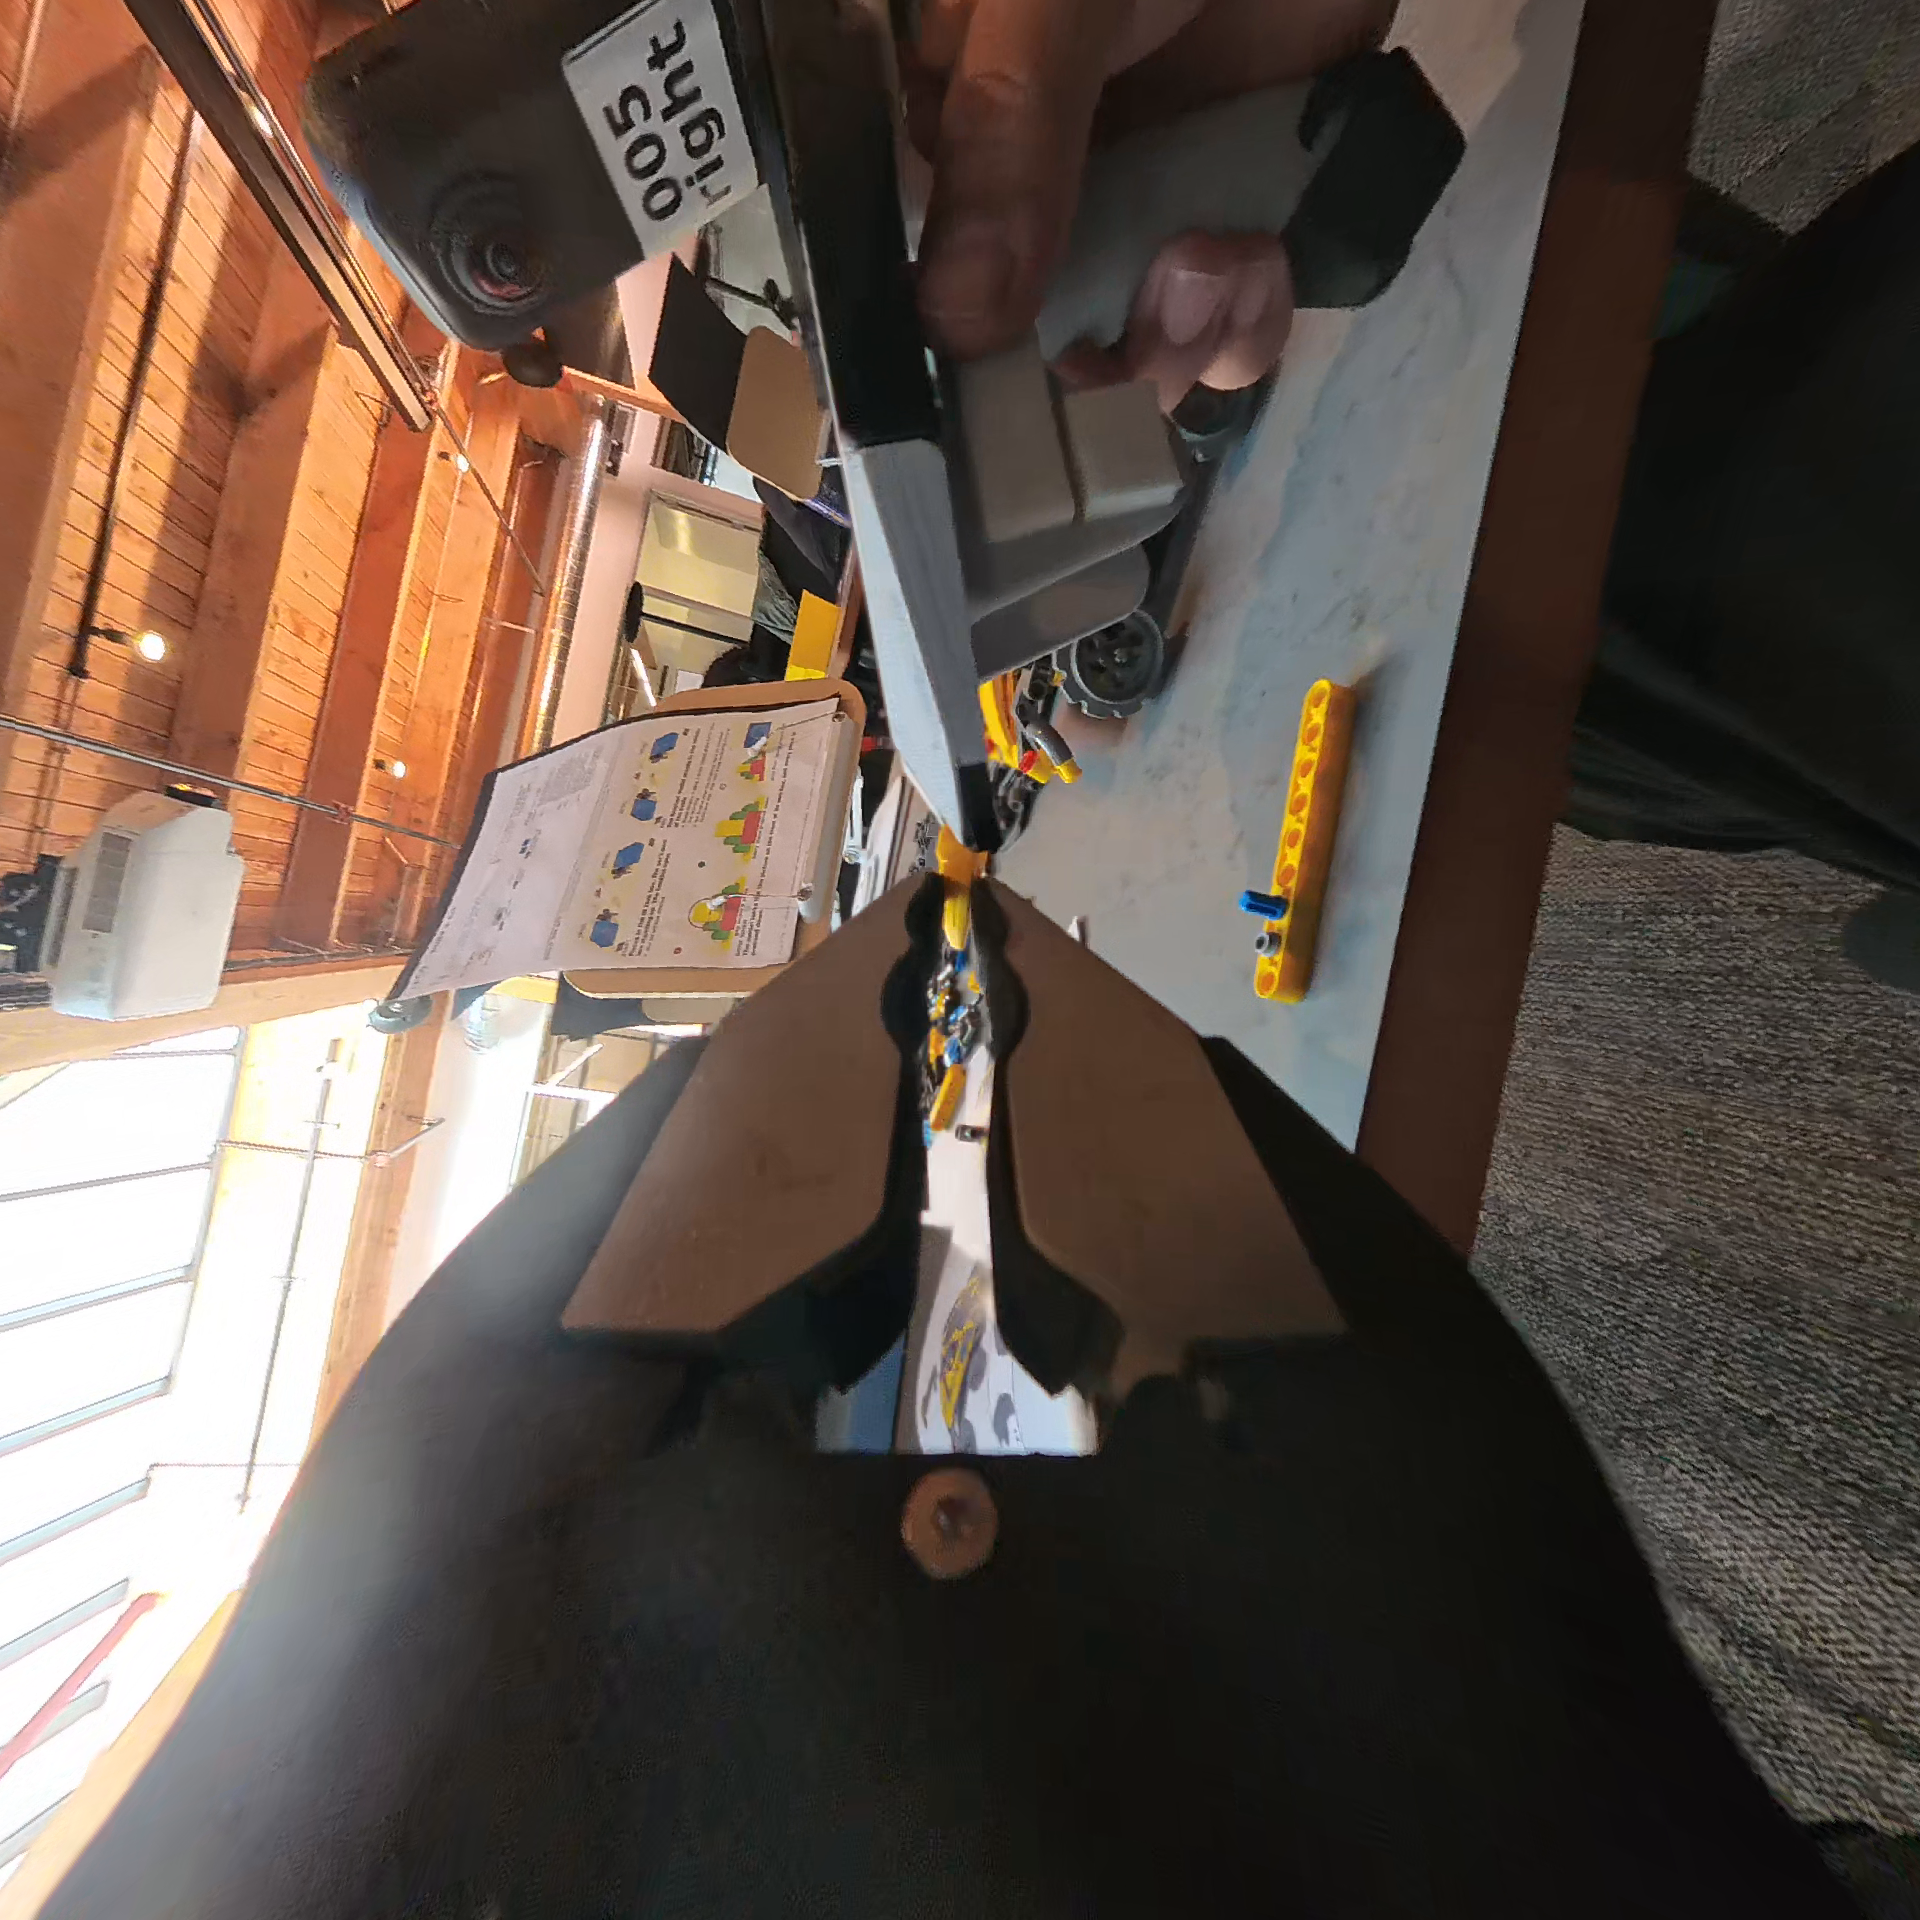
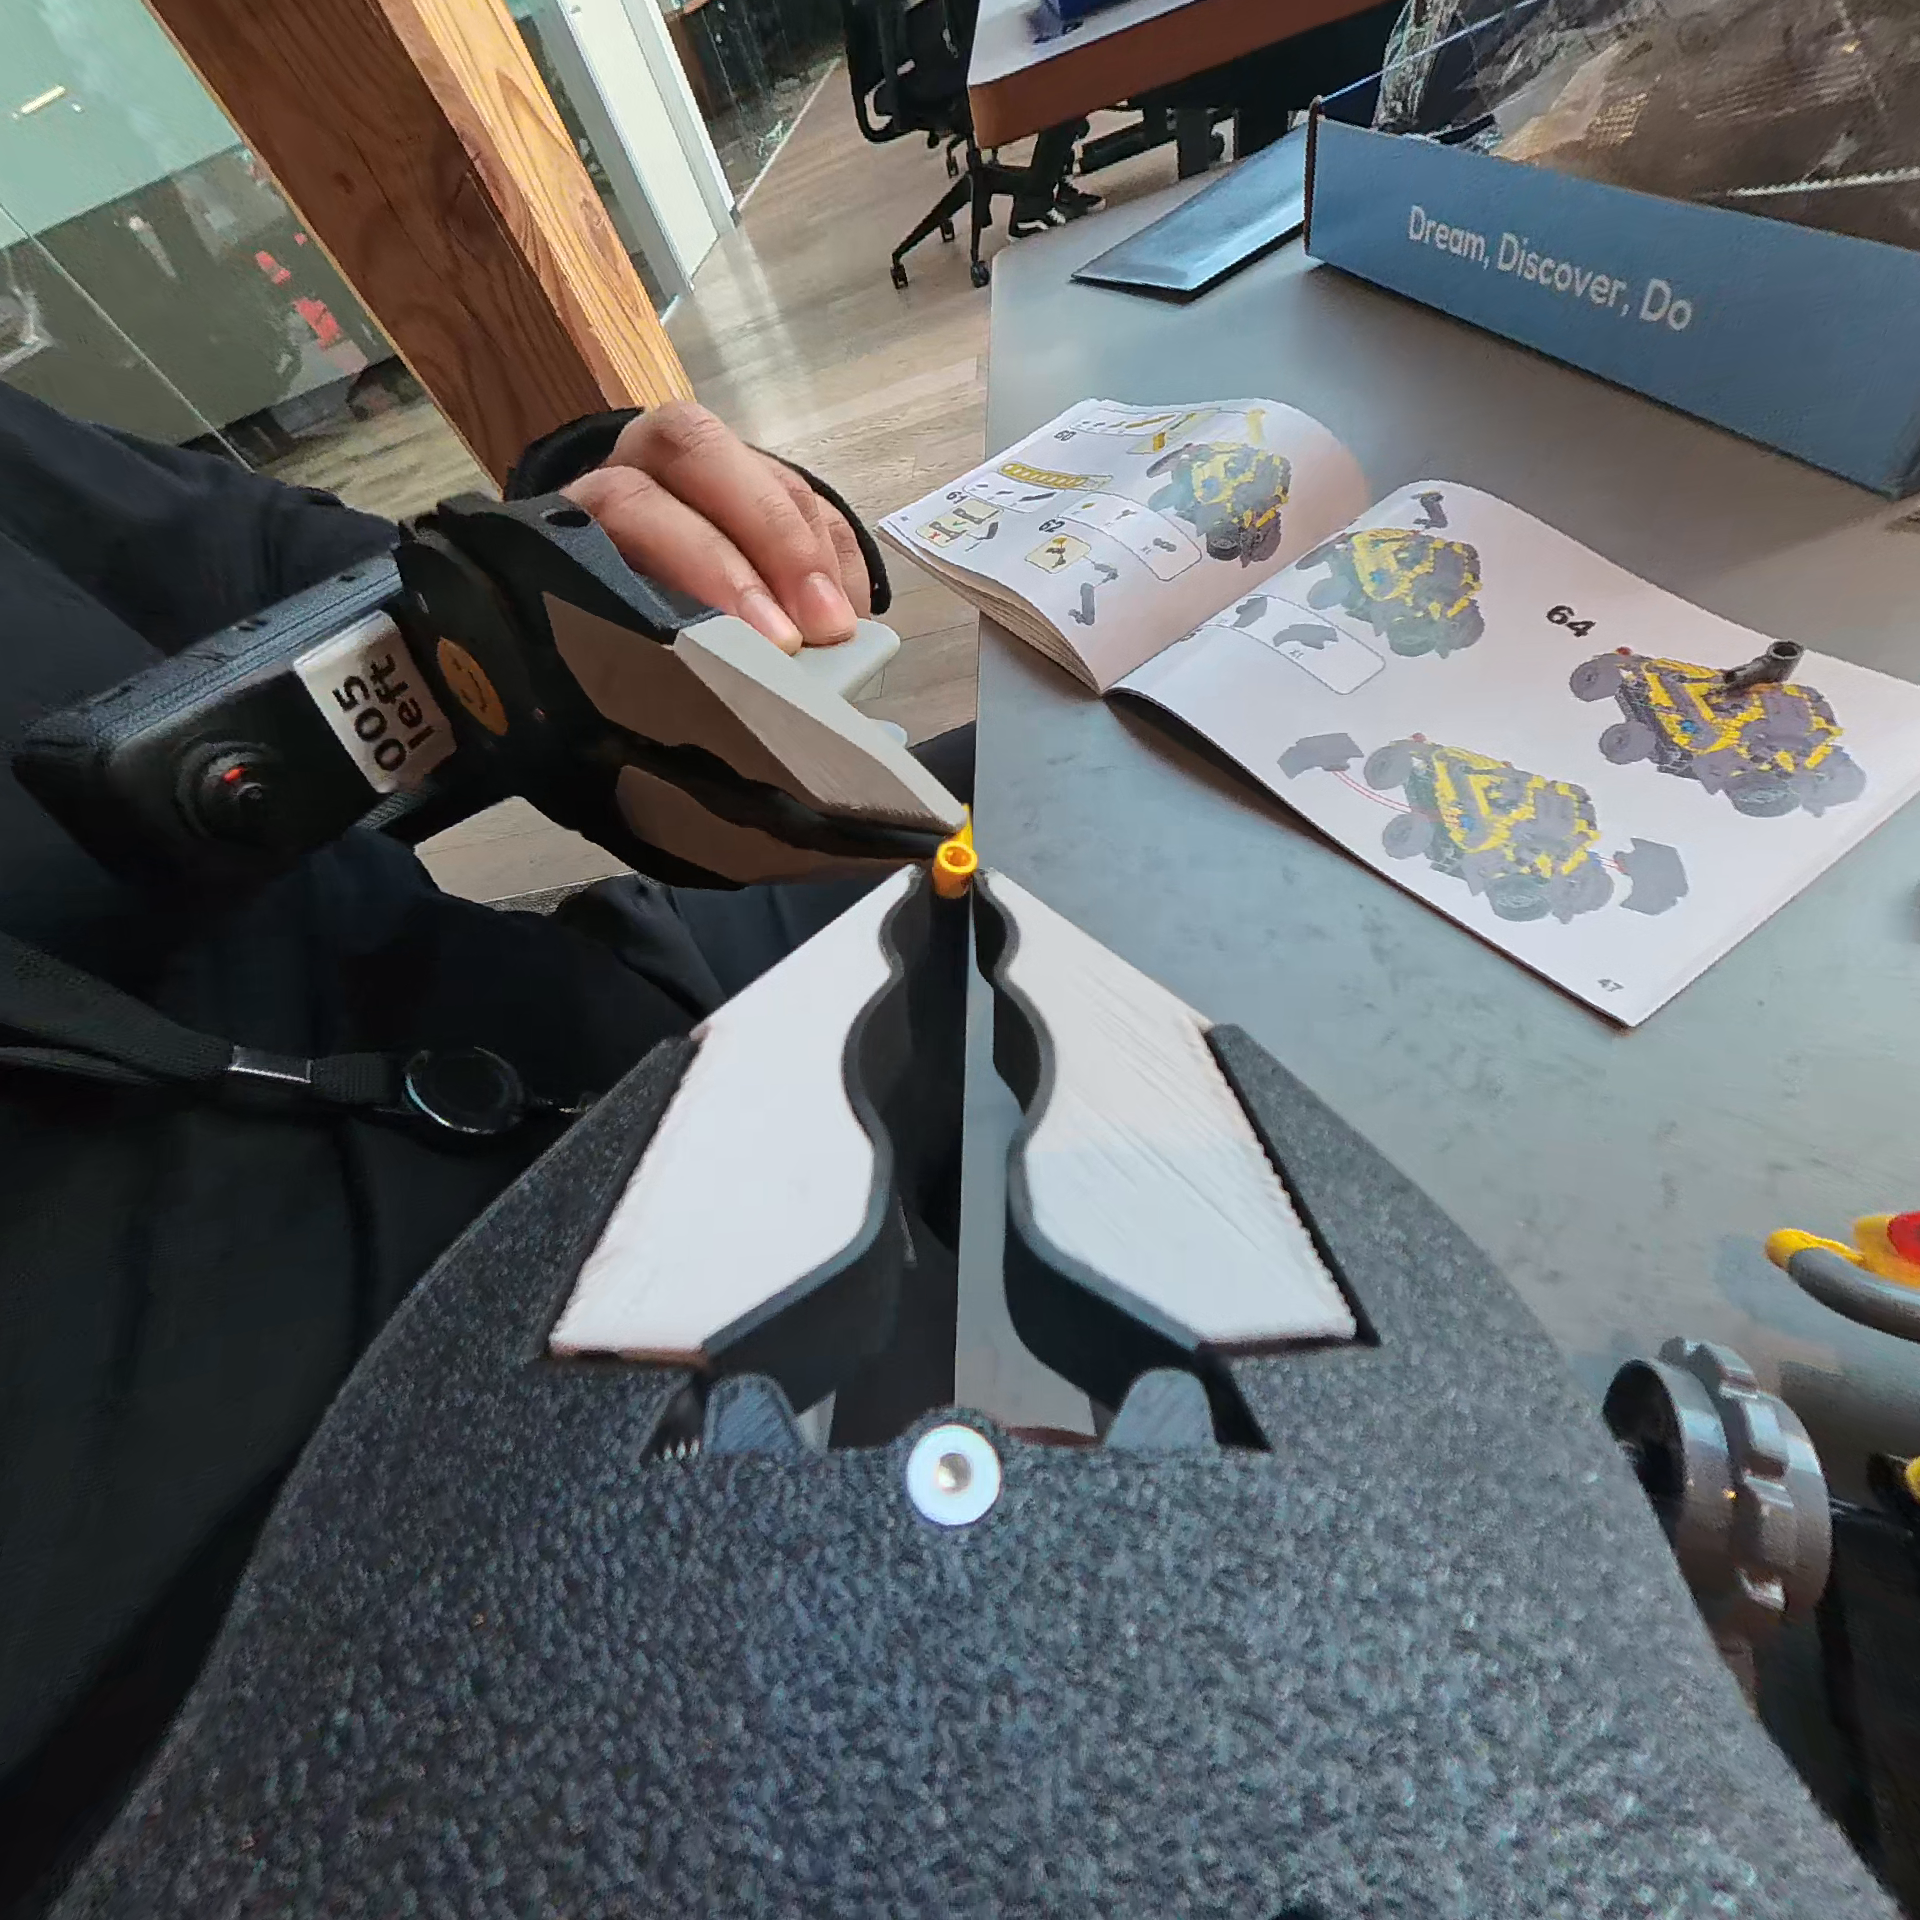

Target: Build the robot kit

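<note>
The right hand-held gripper point(image 2: 954, 881) is closed, its tips pinching a small yellow connector piece point(image 2: 953, 862) just off the near edge of the tabletop point(image 2: 1299, 1091). The left hand-held gripper point(image 2: 940, 826) meets it tip to tip, jaws drawn nearly together on the same piece; whether it truly grips it or only touches it cannot be told. Both are held in mid-air over the person's lap.

On the tabletop lie an open instruction booklet point(image 2: 1455, 665), a long yellow beam point(image 1: 1304, 842) carrying a blue pin point(image 1: 1262, 904), and a partly built wheeled model point(image 1: 1117, 655).

Risk, as judged: the piece is tiny and held at the extreme tips. Any twist or uneven pull between the two grippers could eject it, and it would fall off the tabletop edge to the carpet point(image 1: 1662, 1351).
</note>
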Motion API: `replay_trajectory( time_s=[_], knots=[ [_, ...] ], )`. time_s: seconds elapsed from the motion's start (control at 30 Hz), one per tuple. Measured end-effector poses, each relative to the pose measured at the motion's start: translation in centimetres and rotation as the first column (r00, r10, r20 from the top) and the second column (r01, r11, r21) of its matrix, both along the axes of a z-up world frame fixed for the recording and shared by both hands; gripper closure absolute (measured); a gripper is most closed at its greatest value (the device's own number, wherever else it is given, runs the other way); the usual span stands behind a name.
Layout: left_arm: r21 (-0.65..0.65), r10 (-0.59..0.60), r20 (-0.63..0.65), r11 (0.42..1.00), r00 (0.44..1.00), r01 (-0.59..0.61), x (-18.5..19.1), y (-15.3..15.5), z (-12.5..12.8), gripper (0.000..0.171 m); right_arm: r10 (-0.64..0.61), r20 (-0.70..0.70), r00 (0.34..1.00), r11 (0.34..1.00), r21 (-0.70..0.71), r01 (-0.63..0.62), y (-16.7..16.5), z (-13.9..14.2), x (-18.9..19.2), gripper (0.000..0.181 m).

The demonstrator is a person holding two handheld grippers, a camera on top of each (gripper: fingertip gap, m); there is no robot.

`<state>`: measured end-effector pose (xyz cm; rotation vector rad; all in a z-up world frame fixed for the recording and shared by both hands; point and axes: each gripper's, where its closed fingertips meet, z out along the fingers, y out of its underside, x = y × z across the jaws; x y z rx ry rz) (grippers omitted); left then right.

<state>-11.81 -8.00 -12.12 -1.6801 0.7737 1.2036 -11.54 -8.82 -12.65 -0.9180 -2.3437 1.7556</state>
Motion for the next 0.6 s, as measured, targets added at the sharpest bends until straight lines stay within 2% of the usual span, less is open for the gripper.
replay_trajectory(
  time_s=[0.17,0.3,0.4,0.47,0.53,0.6],
  knots=[
    [-0.001,0.002,-0.074,1.000,0.997,-0.003,-0.1,-0.1,-0.3,0.171,-0.021,-0.034,0.999,1.000,0.016,0.021,0.0,-0.3,0.0,0.175],
    [-0.007,-0.035,-0.043,0.999,0.998,0.035,0.2,-0.1,-0.6,0.171,-0.028,-0.054,0.998,0.999,0.038,0.030,0.2,-0.8,0.0,0.175],
    [0.034,-0.096,0.081,0.995,0.992,0.093,0.7,-0.2,-0.1,0.160,-0.027,-0.074,0.997,0.995,0.093,0.034,0.7,-1.4,0.1,0.175],
    [0.004,-0.121,0.211,0.992,0.970,0.123,0.6,-0.4,-0.6,0.156,-0.015,-0.104,0.994,0.989,0.145,0.030,0.9,-1.8,0.2,0.175],
    [-0.007,-0.130,0.388,0.990,0.912,0.144,0.3,-0.4,-0.7,0.153,0.009,-0.137,0.991,0.981,0.194,0.018,0.9,-2.0,0.4,0.175],
    [-0.034,-0.130,0.565,0.983,0.814,0.181,0.2,-0.3,-1.0,0.153,0.026,-0.160,0.987,0.974,0.227,0.011,0.8,-2.2,0.4,0.175]
  ],
)
